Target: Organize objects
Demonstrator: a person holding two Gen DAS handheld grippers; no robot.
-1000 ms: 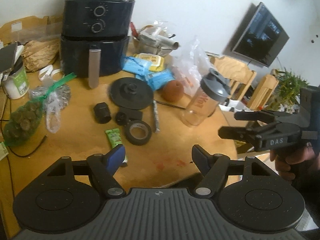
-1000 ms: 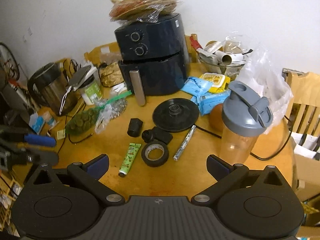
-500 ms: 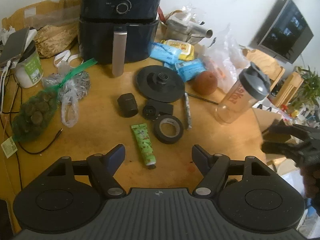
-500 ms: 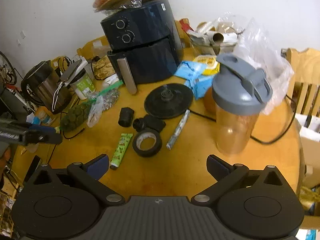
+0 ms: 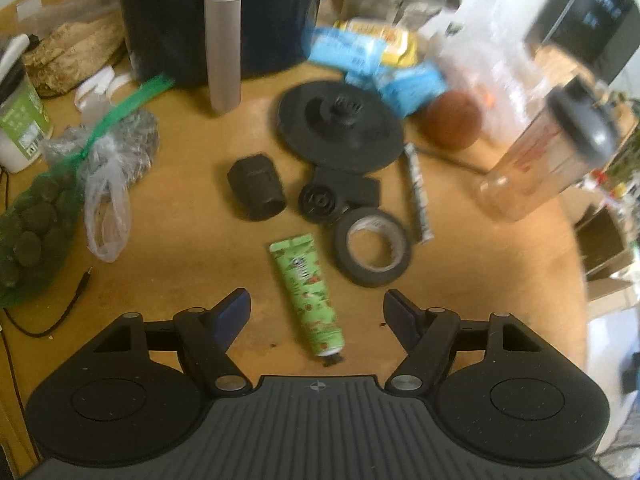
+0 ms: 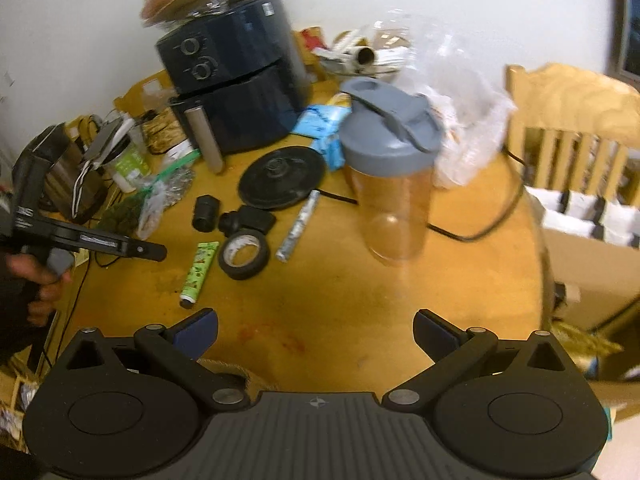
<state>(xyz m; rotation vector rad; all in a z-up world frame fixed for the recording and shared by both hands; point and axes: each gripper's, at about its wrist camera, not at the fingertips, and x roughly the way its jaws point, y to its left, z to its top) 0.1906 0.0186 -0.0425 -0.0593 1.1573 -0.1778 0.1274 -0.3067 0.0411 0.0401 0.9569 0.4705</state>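
The table (image 5: 192,240) was smooth, lightly glossy wood. The shaker bottle (image 6: 394,208) was clear plastic under a matt grey plastic lid. The air fryer (image 6: 240,92) had a glossy dark shell and a brushed-metal handle. The tape roll (image 5: 374,252) looked matt black, the green tube (image 5: 306,284) soft printed plastic, and the bags (image 5: 106,184) thin, crinkled film.

The left wrist view looks steeply down, close over the green tube (image 5: 308,296). The right wrist view sits farther back, seemingly higher. Both share the tape roll (image 6: 243,253).
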